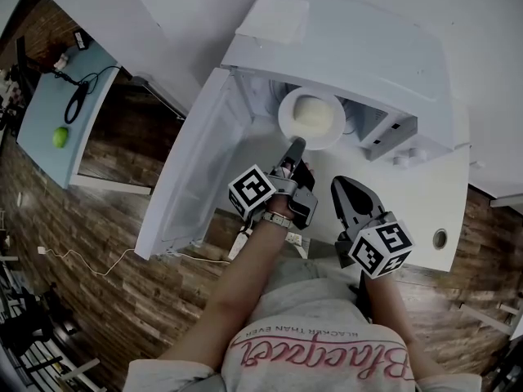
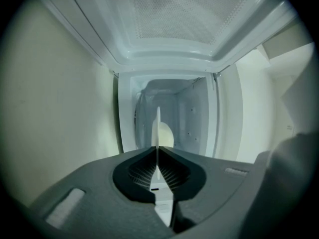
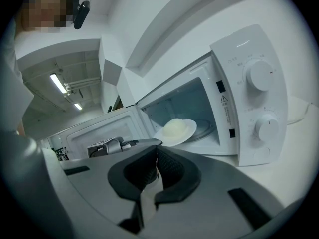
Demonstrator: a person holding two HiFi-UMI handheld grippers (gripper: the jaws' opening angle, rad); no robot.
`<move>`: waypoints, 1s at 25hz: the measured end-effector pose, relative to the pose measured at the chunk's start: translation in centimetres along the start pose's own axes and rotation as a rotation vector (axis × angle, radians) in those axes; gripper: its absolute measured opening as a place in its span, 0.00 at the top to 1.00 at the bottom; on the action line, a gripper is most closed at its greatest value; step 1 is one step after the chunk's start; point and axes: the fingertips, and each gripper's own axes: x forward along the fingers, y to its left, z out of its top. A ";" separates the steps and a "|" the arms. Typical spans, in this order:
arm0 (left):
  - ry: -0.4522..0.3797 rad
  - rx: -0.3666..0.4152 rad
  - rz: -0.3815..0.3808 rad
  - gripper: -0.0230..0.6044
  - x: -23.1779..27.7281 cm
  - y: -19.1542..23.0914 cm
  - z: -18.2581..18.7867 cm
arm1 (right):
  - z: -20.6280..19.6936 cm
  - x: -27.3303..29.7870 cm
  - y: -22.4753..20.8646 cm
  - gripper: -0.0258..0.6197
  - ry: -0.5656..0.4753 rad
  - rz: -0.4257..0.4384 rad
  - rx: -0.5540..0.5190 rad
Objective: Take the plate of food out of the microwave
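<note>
My left gripper was pinching the near rim of the white plate. The plate carried 1 pale mound of food and sat at the mouth of the open microwave, partly past its front edge, beside the swung-out door. My right gripper hung near the front edge of the bench, jaws pressed together on nothing.
</note>
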 end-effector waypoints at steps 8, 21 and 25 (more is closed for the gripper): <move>-0.002 0.002 -0.009 0.94 -1.8 -0.2 -0.4 | -0.6 -0.8 1.0 0.94 -0.002 0.001 0.001; -0.017 0.001 -0.032 0.93 -4.3 -0.4 -0.7 | -1.1 -2.2 2.6 0.94 -0.019 0.017 -0.003; -0.028 -0.006 -0.037 0.94 -4.8 -0.4 -0.7 | -1.1 -2.3 2.8 0.94 -0.017 0.023 -0.010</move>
